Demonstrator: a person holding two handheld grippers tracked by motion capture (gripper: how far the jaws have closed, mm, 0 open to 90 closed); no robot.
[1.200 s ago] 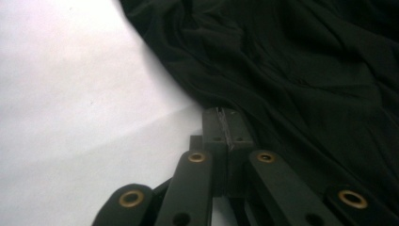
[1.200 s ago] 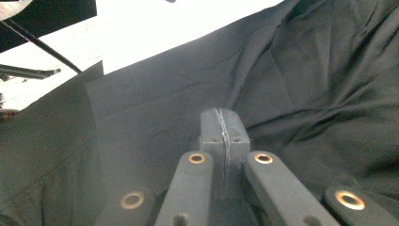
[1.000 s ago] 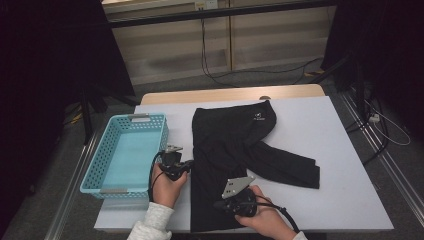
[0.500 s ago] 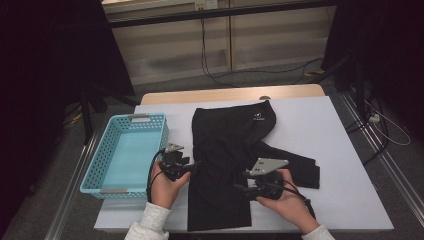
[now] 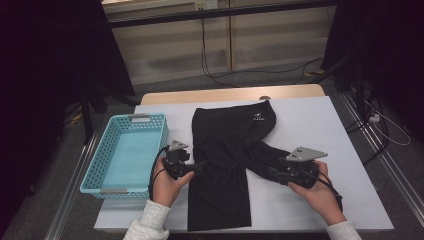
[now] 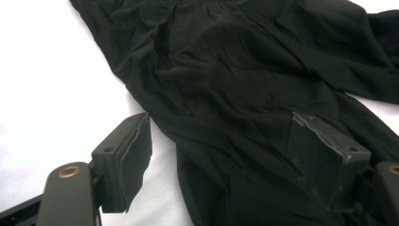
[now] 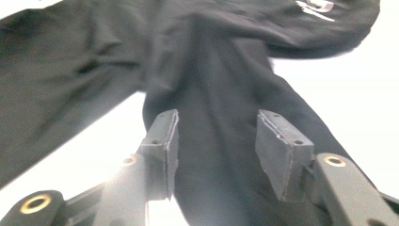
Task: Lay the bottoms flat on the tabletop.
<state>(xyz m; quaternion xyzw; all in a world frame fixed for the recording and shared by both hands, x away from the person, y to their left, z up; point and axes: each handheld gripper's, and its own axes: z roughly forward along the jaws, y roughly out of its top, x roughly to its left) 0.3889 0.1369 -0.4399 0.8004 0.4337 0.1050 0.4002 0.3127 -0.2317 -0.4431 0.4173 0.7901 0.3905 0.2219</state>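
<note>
black trousers (image 5: pixel 227 150) are lying spread on the white table (image 5: pixel 320 125), just right of the light blue basket (image 5: pixel 127 152), waist end pointing away from the person and one leg running out towards the right, away from the basket. the left gripper (image 5: pixel 196 167) is sitting at the trousers' edge on the basket side; its jaws have just been opening and are standing apart, one over bare table and one over the cloth, pressing on nothing (image 6: pixel 226 155). the right gripper (image 5: pixel 272 172) is hovering at the leg lying farther from the basket; its jaws have just been closing a little yet are standing apart, the leg's cloth running between them without being pinched (image 7: pixel 214 150).
</note>
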